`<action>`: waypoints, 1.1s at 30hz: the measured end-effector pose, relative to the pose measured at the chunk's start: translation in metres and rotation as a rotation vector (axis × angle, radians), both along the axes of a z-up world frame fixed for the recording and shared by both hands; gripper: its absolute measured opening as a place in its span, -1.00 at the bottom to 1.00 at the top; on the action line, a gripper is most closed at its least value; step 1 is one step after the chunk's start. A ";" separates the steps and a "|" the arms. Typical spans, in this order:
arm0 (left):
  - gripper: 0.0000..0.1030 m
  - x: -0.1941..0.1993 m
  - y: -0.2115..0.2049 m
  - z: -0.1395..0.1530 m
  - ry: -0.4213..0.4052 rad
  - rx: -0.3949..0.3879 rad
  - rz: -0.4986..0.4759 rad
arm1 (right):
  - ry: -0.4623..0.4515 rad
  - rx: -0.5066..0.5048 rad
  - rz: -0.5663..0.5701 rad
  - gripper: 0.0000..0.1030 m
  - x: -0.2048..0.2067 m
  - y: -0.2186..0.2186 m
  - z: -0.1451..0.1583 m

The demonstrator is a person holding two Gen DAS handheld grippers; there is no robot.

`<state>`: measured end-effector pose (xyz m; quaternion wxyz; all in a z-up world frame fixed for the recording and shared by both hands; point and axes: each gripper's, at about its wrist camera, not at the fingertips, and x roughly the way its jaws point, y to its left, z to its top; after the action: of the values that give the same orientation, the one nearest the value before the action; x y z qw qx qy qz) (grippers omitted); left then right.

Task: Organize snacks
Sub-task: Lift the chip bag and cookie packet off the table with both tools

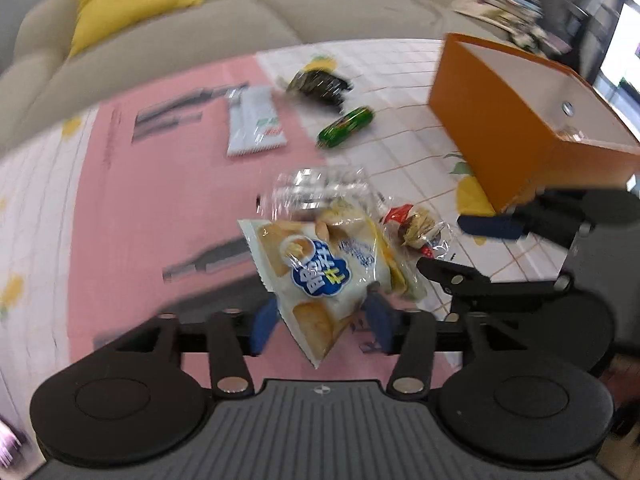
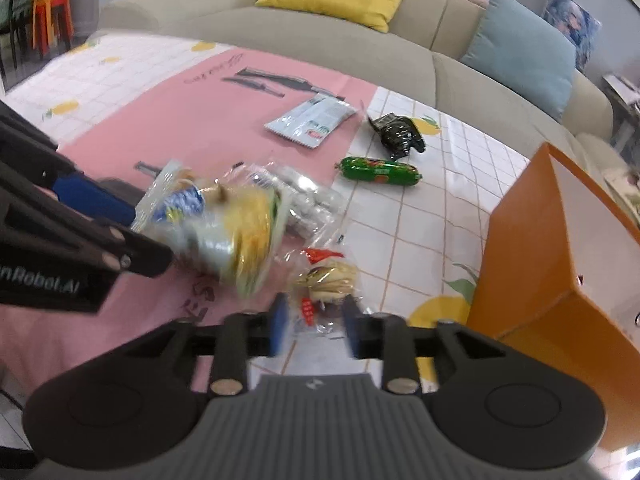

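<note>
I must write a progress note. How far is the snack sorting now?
Done: nothing can be seen inside the orange box. In hand: left tongs around a chip bag, right tongs around a clear-wrapped snack. Left: green sausage, black packet, white packet.

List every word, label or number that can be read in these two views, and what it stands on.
"nRobot.AI": white letters, cut off at the frame edge, on the left gripper's black body.
Blue badge on the snack bag: characters, too blurred to read.
White sachet: print too small.
Pink mat: script blurred.
</note>
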<state>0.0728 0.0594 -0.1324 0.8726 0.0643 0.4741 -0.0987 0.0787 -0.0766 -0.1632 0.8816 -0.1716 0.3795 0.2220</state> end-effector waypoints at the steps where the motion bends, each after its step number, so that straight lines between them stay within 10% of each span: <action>1: 0.34 0.000 -0.002 0.001 -0.013 0.024 -0.032 | -0.008 0.009 -0.001 -0.15 0.000 -0.002 0.001; 9: 0.63 0.012 -0.007 -0.013 0.001 0.092 -0.097 | -0.009 0.053 -0.004 0.15 0.020 -0.011 -0.010; 21: 0.73 0.027 0.053 -0.025 0.102 -0.479 0.193 | 0.167 0.248 -0.123 0.13 0.049 -0.025 -0.035; 33: 0.32 0.037 0.059 -0.052 0.158 -0.589 0.253 | 0.129 0.217 -0.096 0.01 0.043 -0.018 -0.035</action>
<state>0.1095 0.1184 -0.1848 0.8195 -0.2580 0.4958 -0.1268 0.1220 -0.0948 -0.1980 0.8784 -0.0425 0.4169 0.2299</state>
